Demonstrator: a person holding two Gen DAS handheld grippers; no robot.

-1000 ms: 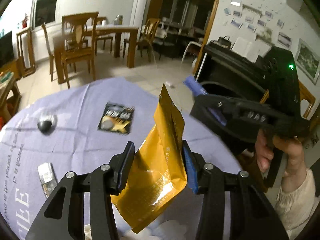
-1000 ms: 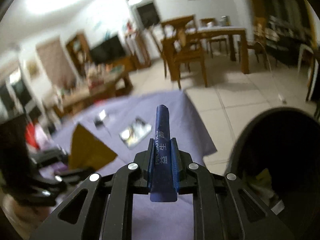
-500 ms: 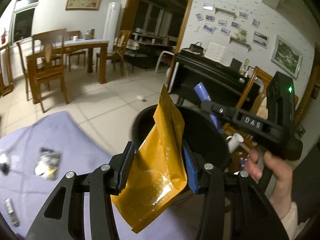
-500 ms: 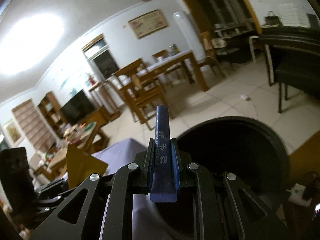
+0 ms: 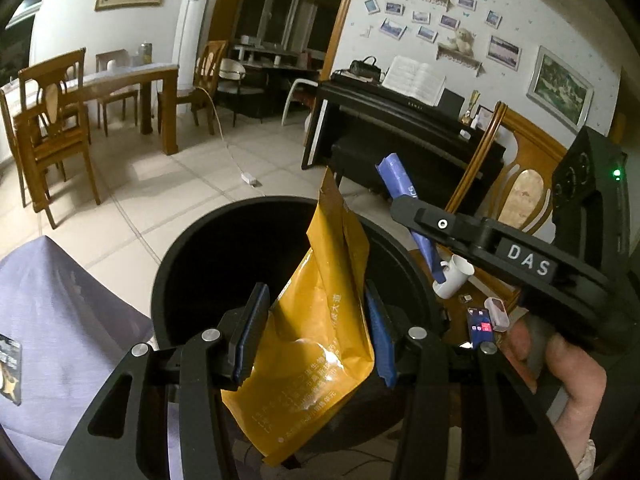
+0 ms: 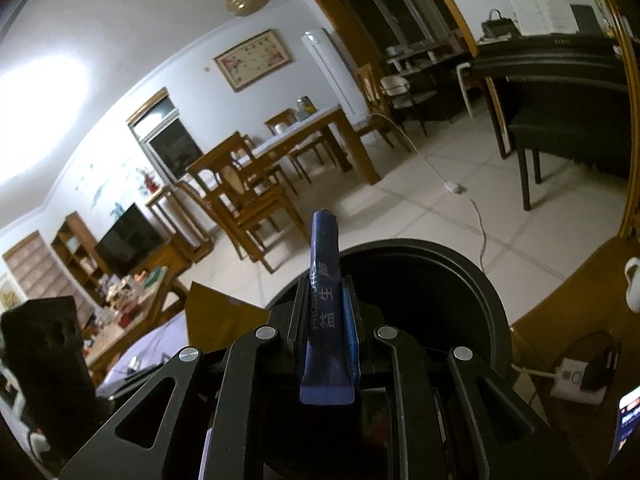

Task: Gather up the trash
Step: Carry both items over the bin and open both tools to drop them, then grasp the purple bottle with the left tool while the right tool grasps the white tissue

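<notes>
Over the black bin (image 5: 168, 264), the left gripper (image 5: 316, 332) is pinching a yellow pouch (image 5: 320, 320). The right gripper (image 6: 326, 320) is clamping a blue sachet (image 6: 326, 280). Neither is dropped yet, and a wrapper (image 5: 8, 364) is lying on the purple cloth (image 5: 60, 320).

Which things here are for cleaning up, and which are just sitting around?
For the job:
- yellow pouch in the left gripper
- blue sachet in the right gripper
- black trash bin

Just lying about:
- white mug
- piano
- dining table

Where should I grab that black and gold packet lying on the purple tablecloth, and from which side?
The black and gold packet lies flat on the purple tablecloth, so come from above with a hand-held gripper. Pinch across its narrow width at an edge, since a flat foil pouch offers no raised part to hold.
</notes>
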